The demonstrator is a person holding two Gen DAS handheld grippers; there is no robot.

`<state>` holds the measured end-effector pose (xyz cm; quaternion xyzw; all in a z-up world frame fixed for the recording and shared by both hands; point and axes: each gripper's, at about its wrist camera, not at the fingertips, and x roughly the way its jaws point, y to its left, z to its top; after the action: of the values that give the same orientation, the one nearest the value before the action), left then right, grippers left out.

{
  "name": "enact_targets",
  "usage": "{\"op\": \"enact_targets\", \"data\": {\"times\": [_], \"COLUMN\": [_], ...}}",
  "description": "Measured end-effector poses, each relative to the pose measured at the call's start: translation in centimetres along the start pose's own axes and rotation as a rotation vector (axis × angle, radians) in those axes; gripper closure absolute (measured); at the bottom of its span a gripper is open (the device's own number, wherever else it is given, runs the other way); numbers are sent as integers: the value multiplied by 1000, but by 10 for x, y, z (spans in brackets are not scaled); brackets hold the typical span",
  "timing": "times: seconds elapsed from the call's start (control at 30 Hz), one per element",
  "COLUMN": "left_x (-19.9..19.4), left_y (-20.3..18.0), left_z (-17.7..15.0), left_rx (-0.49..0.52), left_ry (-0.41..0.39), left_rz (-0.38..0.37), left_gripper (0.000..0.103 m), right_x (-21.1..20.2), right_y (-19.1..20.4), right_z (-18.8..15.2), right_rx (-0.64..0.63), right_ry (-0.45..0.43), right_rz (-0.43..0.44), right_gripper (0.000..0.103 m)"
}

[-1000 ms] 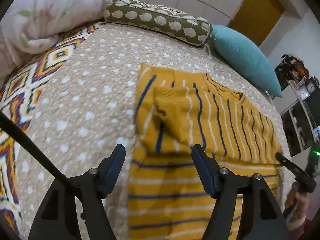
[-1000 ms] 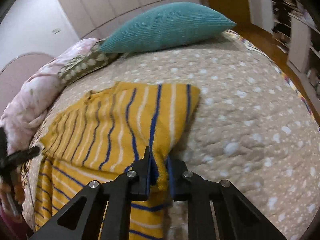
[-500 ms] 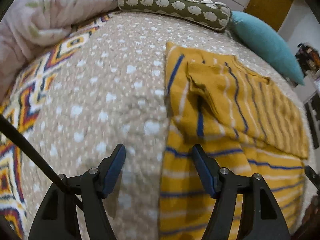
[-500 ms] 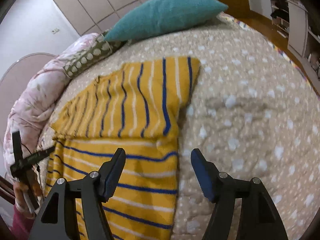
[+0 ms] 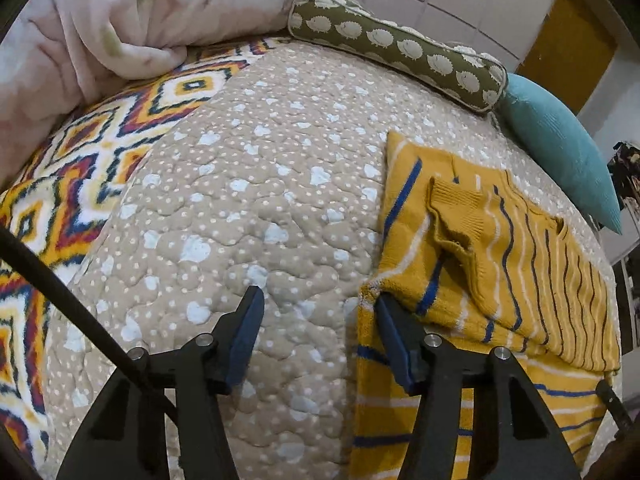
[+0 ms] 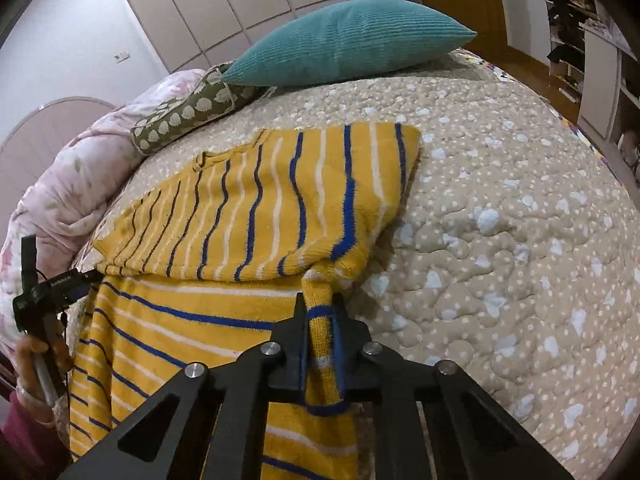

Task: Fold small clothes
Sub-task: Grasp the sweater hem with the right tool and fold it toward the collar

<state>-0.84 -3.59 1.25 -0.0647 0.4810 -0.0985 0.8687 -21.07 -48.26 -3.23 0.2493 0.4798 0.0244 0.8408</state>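
Bedroom, spotty tan quilt (image 5: 256,208) on bed | yellow striped sweater (image 6: 256,208) flat on quilt, top part folded down | right gripper (image 6: 320,320) pinching sweater's right edge | left gripper (image 5: 316,320) wide open beside left edge | best: grab left edge too, lift both sides evenly, fold slowly.

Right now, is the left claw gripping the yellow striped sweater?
No, the left claw is open, one finger over the bedspread, the other at the edge of the sweater.
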Motion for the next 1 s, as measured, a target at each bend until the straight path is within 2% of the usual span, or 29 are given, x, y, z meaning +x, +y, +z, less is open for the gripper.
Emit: {"op": "enact_targets", "data": {"times": [0.2, 0.3, 0.4, 0.47, 0.57, 0.63, 0.7, 0.9, 0.97, 1.0], "left_x": [3, 7, 5, 2, -13, -27, -40, -70, -77, -80], "left_y": [12, 12, 7, 8, 15, 19, 21, 17, 16, 16], "left_z": [8, 11, 9, 7, 2, -3, -12, -56, -70, -80], "left_rx": [-53, -21, 31, 38, 10, 9, 22, 118, 131, 142], "left_ry": [4, 1, 3, 17, 33, 35, 51, 125, 145, 164], "left_rz": [-21, 11, 31, 5, -37, -52, -71, -88, -93, -92], "left_gripper": [49, 49, 48, 48, 48, 47, 44, 37, 35, 35], "right_x": [3, -1, 9, 3, -10, -22, -30, -40, -49, -55], "right_y": [-13, -19, -21, -22, -21, -15, -7, 10, 18, 23], "right_z": [-4, -1, -4, -3, -5, -11, -20, -44, -51, -53], "right_rx": [32, 51, 40, 47, 58, 24, -8, -74, -95, -109], "right_ry": [20, -2, 25, 21, 24, 37, 57, 95, 79, 70], "right_rz": [-23, -35, -58, -46, -16, 15, 30, 1, 7, 20], "right_gripper": [97, 97, 98, 97, 86, 60, 47, 45, 43, 38]}}
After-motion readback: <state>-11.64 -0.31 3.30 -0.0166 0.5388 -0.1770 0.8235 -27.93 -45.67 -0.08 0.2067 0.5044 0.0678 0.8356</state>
